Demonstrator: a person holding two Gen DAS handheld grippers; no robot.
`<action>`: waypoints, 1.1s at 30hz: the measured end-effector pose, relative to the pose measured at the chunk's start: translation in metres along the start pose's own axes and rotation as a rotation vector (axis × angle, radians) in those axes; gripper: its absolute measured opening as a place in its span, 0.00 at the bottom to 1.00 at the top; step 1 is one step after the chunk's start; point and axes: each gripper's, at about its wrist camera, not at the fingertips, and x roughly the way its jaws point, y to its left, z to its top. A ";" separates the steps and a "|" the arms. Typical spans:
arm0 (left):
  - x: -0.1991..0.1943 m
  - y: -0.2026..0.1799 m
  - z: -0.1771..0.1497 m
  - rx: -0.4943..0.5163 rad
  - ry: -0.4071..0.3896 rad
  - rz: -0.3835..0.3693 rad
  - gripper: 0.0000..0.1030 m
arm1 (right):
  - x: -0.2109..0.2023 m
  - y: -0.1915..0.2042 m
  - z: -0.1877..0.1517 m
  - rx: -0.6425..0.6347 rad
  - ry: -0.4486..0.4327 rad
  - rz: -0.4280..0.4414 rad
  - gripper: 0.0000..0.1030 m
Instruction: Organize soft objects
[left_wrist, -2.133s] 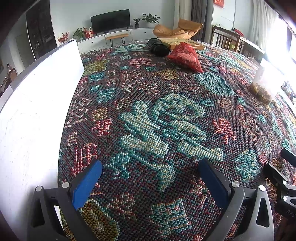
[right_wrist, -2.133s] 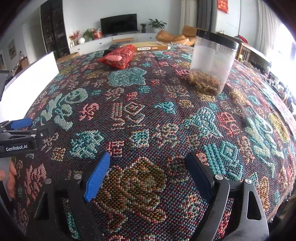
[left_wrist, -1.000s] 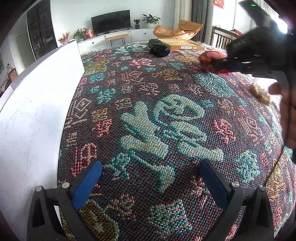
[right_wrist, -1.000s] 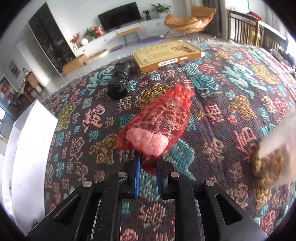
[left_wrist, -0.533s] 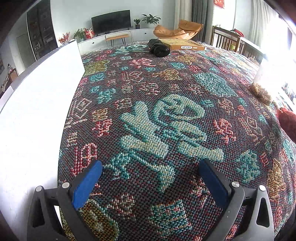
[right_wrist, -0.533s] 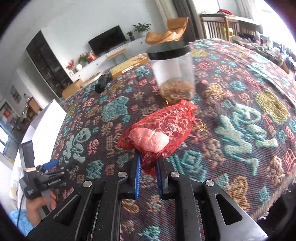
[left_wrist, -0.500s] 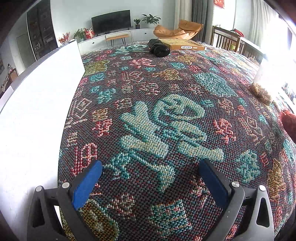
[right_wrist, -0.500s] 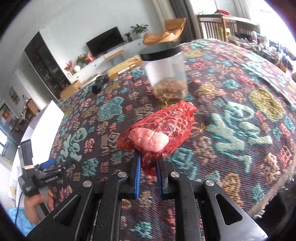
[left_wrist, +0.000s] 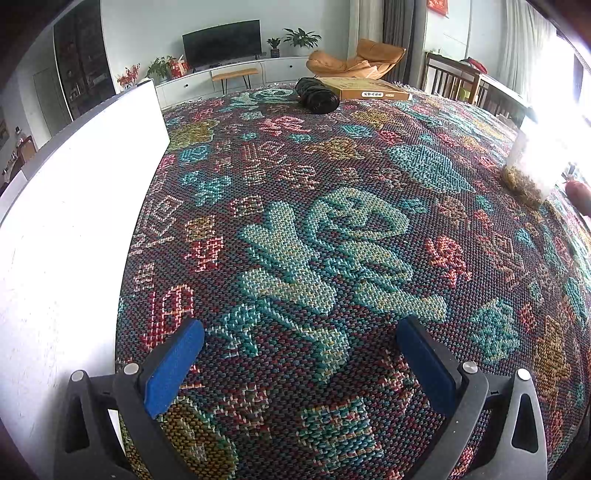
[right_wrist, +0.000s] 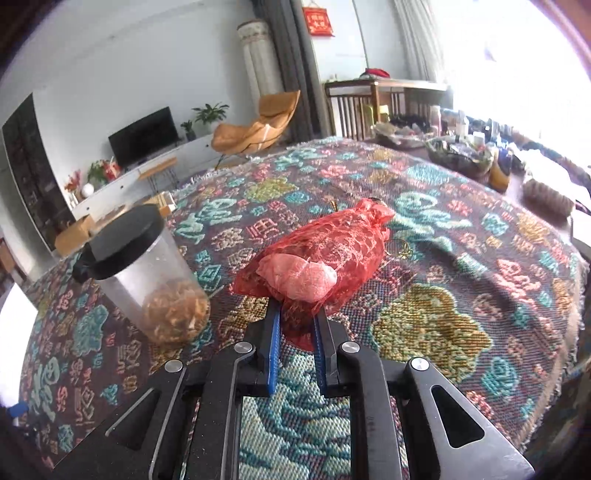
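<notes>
While left gripper (left_wrist: 299, 363) idles wide open, right gripper (right_wrist: 296, 325) fingers pinch red mesh pouch (right_wrist: 317, 254) (end-held, carried clear of worktop (right_wrist: 424, 325)).

Two low forward wrist views, sharing patterned tablecloth (left_wrist: 332, 240) and jar (right_wrist: 155, 273).

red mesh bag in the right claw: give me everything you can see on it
The red mesh bag is a soft pouch of red net or lace-like fabric, see-through enough to show a pale pink lump bunched at its near end. The right claw is shut on that near end, blue pads pinching the fabric. The bag stretches away from the camera, its far end gathered into a ruffle with a small gold piece beside it. It sits over the patterned cloth, right of the clear jar; contact with the cloth is unclear.
</notes>
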 end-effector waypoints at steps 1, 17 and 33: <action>0.000 0.000 0.000 0.000 0.000 0.000 1.00 | 0.013 -0.002 -0.002 0.008 0.049 -0.007 0.33; 0.000 0.000 0.000 -0.005 0.005 0.001 1.00 | 0.034 0.014 -0.018 -0.122 0.160 -0.075 0.86; -0.004 -0.029 0.082 -0.122 0.130 -0.152 1.00 | 0.034 0.014 -0.017 -0.125 0.161 -0.078 0.86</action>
